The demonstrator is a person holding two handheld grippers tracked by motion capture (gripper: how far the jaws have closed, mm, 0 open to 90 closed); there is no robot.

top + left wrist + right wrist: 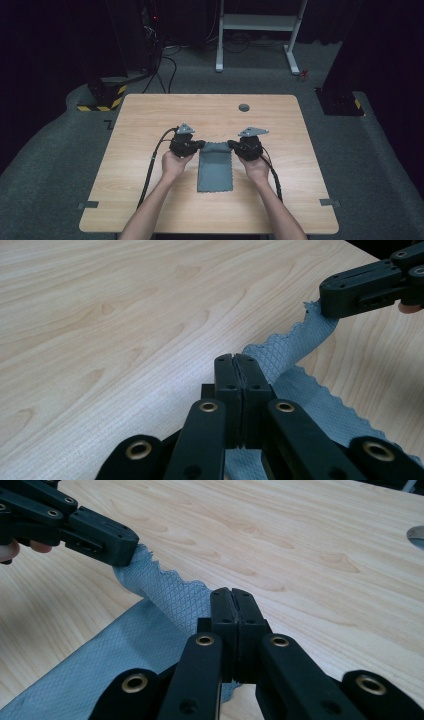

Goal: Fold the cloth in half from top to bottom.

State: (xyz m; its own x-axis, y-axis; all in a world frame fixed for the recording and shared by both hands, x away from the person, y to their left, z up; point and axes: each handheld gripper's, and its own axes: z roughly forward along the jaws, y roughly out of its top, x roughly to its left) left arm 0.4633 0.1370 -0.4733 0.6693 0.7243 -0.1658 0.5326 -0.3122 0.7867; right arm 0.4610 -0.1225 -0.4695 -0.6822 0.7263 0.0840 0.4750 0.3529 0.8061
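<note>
A grey-blue cloth [215, 170] with a diamond weave and scalloped edges lies at the middle of the wooden table [140, 125]. Its near part rests flat, while its far edge is lifted a little off the wood. My left gripper [202, 145] is shut on the far left corner, and my right gripper [231, 144] is shut on the far right corner. In the left gripper view, my left gripper [239, 360] pinches the cloth [305, 390], with the right gripper [327, 300] at the upper right. In the right gripper view, my right gripper [232, 594] clamps the cloth [150, 625], with the left gripper [127, 545] opposite.
A round grey grommet [244, 107] sits in the tabletop near the far edge. Grey tape marks [88, 204] lie near the front corners. On the floor beyond the table stand a white desk frame [257, 30] and a base with yellow-black stripes [102, 97].
</note>
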